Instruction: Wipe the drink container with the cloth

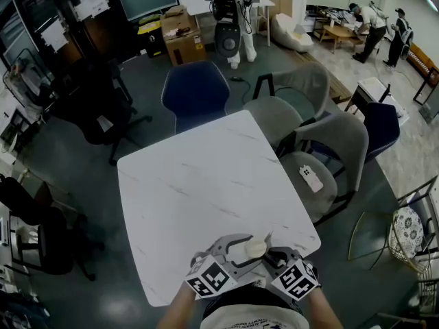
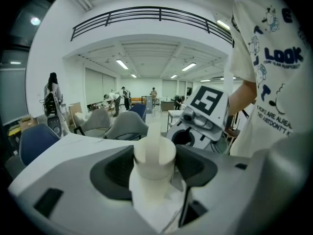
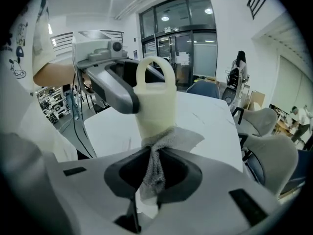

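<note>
The left claw (image 2: pixel 154 166) is clamped on the cream drink container (image 2: pixel 154 153), with its two dark jaws pressed to either side of the cylindrical body just under the looped handle. The right claw (image 3: pixel 154 176) is closed on a bunched strip of grey-white cloth (image 3: pixel 155 166). The cloth rises from between the jaws and spreads out against the lower end of the container, touching it. In the right gripper view the left claw's grey arm reaches in from 10 o'clock and grips the container from the far side. In the left gripper view the right claw's marker cube sits at about 1 o'clock, just behind the container.

From the head view, the two claws face each other with the container between them, held in the air above the near edge of the white marbled table (image 1: pixel 206 184), at the table's 6 o'clock. The person's forearms come in from the bottom of the frame.

Around the table, a blue chair (image 1: pixel 195 94) stands at 12 o'clock. Grey chairs (image 1: pixel 341 141) crowd the 2 to 3 o'clock side, and one seat carries a small white flat object (image 1: pixel 311 179). A black office chair (image 1: pixel 103 101) stands off at 10 o'clock. Cardboard boxes (image 1: pixel 184 36) sit on the floor further back, near 12 o'clock.
</note>
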A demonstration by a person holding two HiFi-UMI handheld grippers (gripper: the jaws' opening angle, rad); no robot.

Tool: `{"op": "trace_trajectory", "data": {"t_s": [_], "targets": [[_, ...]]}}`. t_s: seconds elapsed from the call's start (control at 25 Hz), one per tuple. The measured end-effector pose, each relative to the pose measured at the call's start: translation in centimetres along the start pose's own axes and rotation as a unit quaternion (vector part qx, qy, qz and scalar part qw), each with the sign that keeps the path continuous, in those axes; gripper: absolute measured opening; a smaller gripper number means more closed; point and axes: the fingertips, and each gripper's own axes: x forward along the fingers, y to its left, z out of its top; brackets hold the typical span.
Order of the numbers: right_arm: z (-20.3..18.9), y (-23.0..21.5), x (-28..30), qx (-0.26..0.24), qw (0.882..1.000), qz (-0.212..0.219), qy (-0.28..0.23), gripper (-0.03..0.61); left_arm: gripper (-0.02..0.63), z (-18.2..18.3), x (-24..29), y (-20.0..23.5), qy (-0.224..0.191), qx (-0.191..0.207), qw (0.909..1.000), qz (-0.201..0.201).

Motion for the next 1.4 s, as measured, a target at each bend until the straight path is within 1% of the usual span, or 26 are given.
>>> {"op": "trace_trajectory", "data": {"t_s": [0.4,0.56,0.76,1.08,1.4], "targets": [[2.8,0.6,-2.7,-0.020,0.999,0.029,-0.033,0.046,0.273,-0.5,0.0,0.0,0.028,0.045,0.9969,-0.058],[3.7,0.6,-3.4,-0.034,0.998,0.033,-0.039,0.046,0.273,-0.5,-0.2,0.0,0.035,0.055,0.9951,-0.074],[3.9,0.3,-3.6,-0.038,0.998,0.038,-0.038,0.046,0.273,-0.5,0.0,0.1,0.048,0.072,0.9920,-0.092],[2.5,0.3,-1.9,-0.033,0.998,0.044,-0.015,0.046,0.273,-0.7,-0.2,0.0,0.053,0.086,0.9889,-0.109],[0.2,-0.1,0.5,-0.011,0.999,0.049,0.009,0.046,0.273,-0.7,-0.1,0.0,0.053,0.088,0.9892,-0.105]]}}
